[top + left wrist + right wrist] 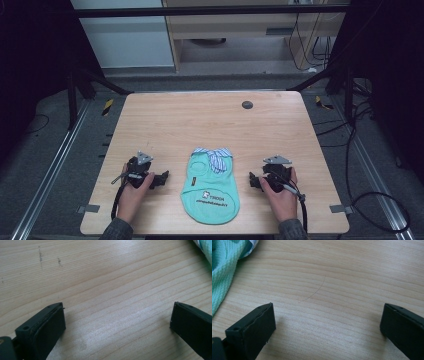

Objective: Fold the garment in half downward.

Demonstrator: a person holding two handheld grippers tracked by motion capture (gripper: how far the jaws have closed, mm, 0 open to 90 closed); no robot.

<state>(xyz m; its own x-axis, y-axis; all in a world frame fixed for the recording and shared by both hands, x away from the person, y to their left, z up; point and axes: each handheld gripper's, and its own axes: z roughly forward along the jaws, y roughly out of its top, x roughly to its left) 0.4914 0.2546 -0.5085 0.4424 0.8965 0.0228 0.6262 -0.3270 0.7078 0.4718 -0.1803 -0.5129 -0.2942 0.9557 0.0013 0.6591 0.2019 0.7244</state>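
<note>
While the small mint-green shirt [210, 186] lies flat near the front edge of the tabletop [210, 125], collar away from the person, the work looks not yet begun. The left tool [161, 179] rests just beside it on one side and the right tool [254, 181] on the other, both with jaws spread wide and holding nothing. Next, I'd guess, each must slide inward and pinch an edge of the cloth.

high view looks down on the table [210, 120]; both gripper views skim it closely (sharing its wood).
</note>
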